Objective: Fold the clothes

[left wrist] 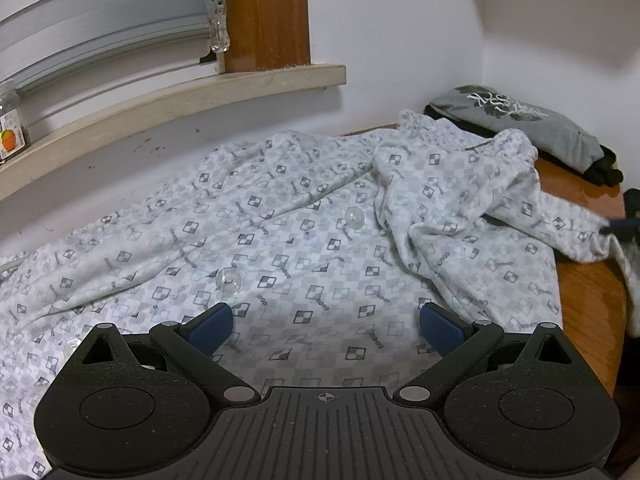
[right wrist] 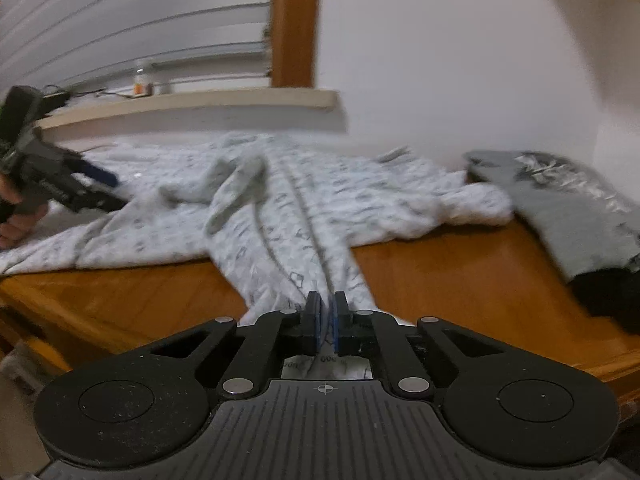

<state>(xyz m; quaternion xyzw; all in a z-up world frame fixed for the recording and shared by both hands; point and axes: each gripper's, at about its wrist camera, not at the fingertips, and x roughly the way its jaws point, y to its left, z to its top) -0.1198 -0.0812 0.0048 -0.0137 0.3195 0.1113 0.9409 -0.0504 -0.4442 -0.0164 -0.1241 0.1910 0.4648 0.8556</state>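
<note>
The patterned shirt (left wrist: 280,248) lies spread on the wooden table (right wrist: 460,280) below the window sill (left wrist: 192,96), its long axis running along the sill and its collar end toward the folded grey garment (left wrist: 532,124). The left gripper (left wrist: 326,326) hovers over the shirt's front panel, jaws wide and empty. The right gripper (right wrist: 327,314) is clamped on a sleeve (right wrist: 304,264) pulled off the shirt, away from the sill.

A white wall (left wrist: 400,40) meets another in a corner behind a glossy orange-brown wooden table (right wrist: 460,280). A window with closed white blinds (left wrist: 100,28) and a wooden frame post (left wrist: 266,12) sits above a pale stone sill (left wrist: 180,100), where a small jar (left wrist: 10,120) stands.
</note>
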